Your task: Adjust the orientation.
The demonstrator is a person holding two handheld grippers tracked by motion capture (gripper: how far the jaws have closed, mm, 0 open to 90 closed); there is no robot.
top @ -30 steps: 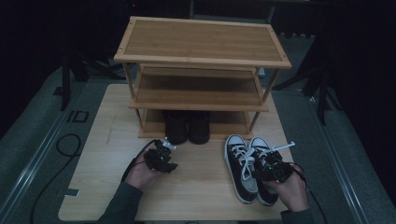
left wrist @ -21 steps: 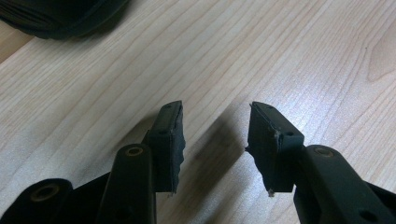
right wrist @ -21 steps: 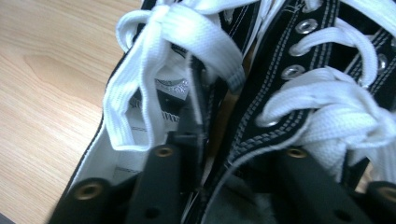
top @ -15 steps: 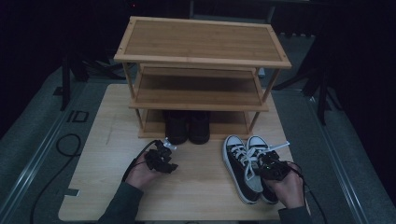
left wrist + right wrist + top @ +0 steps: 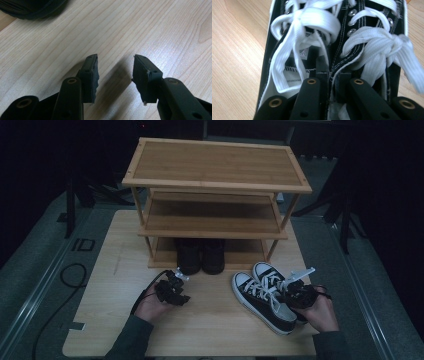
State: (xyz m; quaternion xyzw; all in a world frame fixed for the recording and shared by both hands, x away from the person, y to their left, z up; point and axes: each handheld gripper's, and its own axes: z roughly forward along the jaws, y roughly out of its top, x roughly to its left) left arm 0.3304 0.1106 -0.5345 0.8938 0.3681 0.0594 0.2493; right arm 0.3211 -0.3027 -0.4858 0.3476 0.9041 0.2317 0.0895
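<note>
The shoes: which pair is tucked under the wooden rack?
The plain black pair stands on the rack's bottom shelf. The black-and-white laced sneakers sit out on the table, pinched by the right gripper.

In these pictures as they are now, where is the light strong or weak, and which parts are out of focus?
High view: dim, the surroundings nearly black, only the table and rack lit. Left gripper view: bright glare on the wood at right, jaw shadows below. Right gripper view: the sneakers are evenly lit, the nearest laces soft.

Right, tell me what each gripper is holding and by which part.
The right gripper pinches the black sneakers by their two touching inner collar edges, just closed there. The left gripper holds nothing, its jaws open over the table.
</note>
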